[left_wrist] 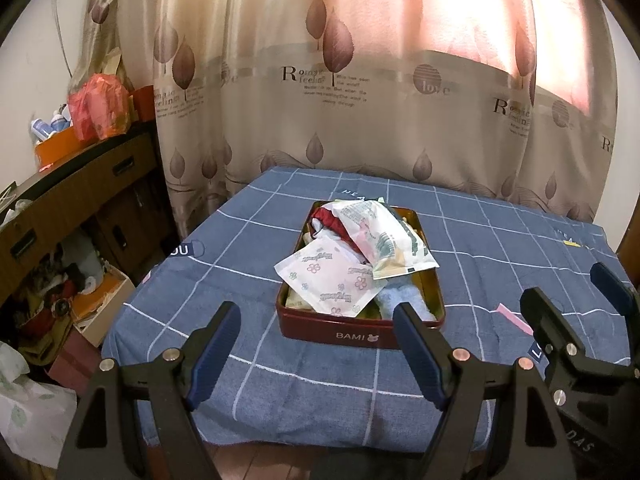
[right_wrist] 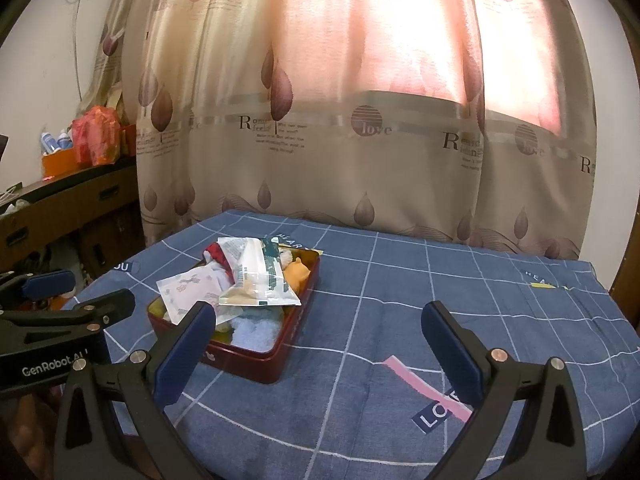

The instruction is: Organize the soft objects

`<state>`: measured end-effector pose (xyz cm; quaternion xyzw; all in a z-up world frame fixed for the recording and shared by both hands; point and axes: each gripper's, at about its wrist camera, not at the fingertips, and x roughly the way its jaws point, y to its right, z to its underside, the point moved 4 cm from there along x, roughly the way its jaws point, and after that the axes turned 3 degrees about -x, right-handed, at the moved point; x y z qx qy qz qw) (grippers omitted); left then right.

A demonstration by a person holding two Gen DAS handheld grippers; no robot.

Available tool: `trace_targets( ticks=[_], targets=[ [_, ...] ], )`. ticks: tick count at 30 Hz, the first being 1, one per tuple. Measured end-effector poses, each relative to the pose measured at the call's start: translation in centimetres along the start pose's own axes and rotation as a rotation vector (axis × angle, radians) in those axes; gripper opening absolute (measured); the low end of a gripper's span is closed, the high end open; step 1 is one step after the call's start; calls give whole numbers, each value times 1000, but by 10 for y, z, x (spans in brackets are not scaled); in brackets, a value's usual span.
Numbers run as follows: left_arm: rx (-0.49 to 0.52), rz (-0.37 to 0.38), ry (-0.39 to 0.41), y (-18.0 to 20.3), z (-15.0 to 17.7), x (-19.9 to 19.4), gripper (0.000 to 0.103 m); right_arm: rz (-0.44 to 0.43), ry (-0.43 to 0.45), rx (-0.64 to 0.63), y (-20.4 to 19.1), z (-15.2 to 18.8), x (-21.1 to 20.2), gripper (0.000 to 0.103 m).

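So, far left stood a dark wood dresser [left_wrist: 80, 184] w/ an orange box [left_wrist: 54, 146] and a red plastic bag [left_wrist: 98, 106] on top; clutter sat on the floor below it. A leaf-print curtain [left_wrist: 320, 80] hung behind the table, backlit pink on the right.

The table wore a blue grid-check cloth [left_wrist: 248, 240]. Near its middle sat the dark red "BAMI" tin [left_wrist: 352, 334], open-topped and overfull w/ soft stuff: a floral-print white packet [left_wrist: 332, 280] hung over the tin's left front rim, a green-and-white plastic pouch [left_wrist: 384, 236] lay across the top, partly over the floral one, a red fabric piece [left_wrist: 332, 216] sat at the back left, and a light blue fluffy cloth [left_wrist: 404, 300] filled the front right corner. In the right wrist view an orange plush item [right_wrist: 298, 272] showed at the far right side of the tin.

The left gripper [left_wrist: 316, 344] hovered just before the tin's front wall, fingers spread wide, nothing between them. To its right the right gripper [right_wrist: 318, 344] hung over bare cloth beside the tin, also spread wide and holding nothing; a pink stripe and a "LO" label on the cloth showed between its fingers.
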<state>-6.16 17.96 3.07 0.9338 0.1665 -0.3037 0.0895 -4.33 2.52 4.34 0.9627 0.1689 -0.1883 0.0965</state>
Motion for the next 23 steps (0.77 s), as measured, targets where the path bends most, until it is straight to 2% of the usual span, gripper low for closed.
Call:
trace_targets(
  ticks=[9,15,23],
  targets=[
    [-6,-4,-32,-2,3,7,81,-5,-9,-6,0,3,1,102],
    [2,-29,-1,-3,5,8,81,-11,-19,-11,1,6,2,102],
    [30,-23,-35,3,7,14,82,3,-41,-10,17,13,9,102]
  ],
)
